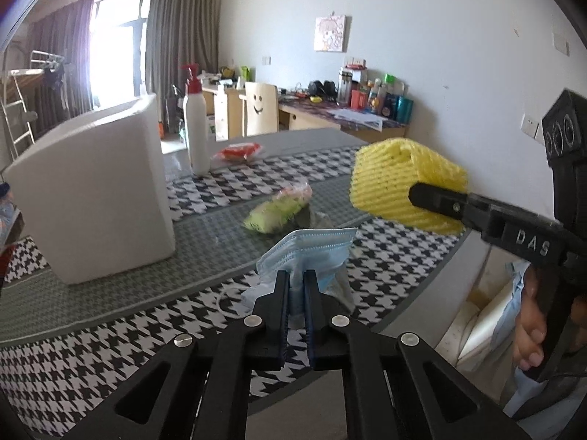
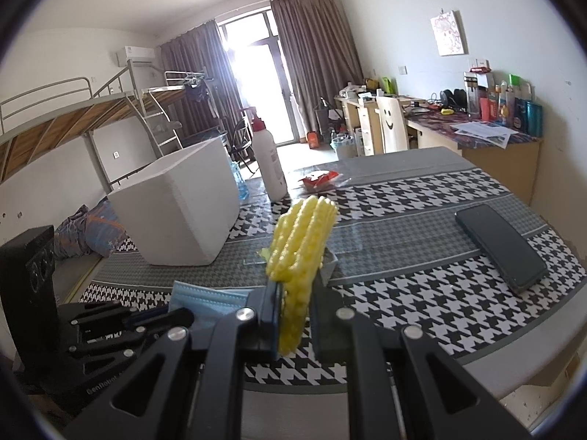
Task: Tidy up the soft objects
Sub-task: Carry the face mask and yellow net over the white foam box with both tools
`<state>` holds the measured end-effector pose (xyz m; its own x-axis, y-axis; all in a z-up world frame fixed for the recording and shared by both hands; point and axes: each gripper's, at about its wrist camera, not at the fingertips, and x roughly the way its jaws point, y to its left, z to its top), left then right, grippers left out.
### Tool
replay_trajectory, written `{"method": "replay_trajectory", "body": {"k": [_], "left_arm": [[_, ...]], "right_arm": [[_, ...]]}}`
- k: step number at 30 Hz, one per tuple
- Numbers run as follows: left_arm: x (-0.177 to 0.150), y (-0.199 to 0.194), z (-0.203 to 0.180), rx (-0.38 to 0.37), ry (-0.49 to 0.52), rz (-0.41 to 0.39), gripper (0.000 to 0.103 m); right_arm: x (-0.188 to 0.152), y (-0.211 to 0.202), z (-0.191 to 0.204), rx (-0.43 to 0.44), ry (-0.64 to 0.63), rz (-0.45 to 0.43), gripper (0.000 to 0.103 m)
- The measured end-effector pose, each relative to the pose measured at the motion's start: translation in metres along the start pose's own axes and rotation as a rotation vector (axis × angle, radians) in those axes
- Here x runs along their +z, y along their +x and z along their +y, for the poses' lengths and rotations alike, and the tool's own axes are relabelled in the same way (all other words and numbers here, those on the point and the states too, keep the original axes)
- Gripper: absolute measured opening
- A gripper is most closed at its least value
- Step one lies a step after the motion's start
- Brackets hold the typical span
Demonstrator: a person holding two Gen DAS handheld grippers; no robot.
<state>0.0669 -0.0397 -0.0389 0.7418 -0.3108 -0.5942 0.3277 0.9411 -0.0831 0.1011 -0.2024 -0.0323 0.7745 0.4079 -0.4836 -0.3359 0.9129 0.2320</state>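
My left gripper is clamped on a folded stack of pale blue pleated face masks, its two black fingers pinching the lower edge so the masks stand up between them, lifted just above the black-and-white houndstooth tablecloth. From my right wrist view I see the same masks poking out to the left, low over the near edge of the table.

My right gripper is closed on a yellow ribbed foam net sleeve. The sleeve is squeezed flat between the fingers and rises above them, tilted slightly to the right. In the left wrist view that sleeve hangs in the air to the right of the masks, well above the cloth, with one black finger pressed across its side.

A large white foam box sits on the grey band of the cloth to the left, well apart from both grippers. Behind it stands a tall white bottle with a red pump top, and near that lies a red-and-white crinkled packet. A green and pink plastic-wrapped bundle lies on the table just beyond the masks. A dark rectangular phone lies flat on the right side of the cloth.
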Motion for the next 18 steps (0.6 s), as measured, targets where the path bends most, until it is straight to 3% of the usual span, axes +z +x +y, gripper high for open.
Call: {"method": "replay_trajectory", "body": {"k": [18], "left_arm": [[0.031,-0.011,0.017,0.053,-0.012,-0.099,0.008]], "right_arm": [[0.015,0.000,0.015,0.014,-0.057,-0.038,0.016]]}}
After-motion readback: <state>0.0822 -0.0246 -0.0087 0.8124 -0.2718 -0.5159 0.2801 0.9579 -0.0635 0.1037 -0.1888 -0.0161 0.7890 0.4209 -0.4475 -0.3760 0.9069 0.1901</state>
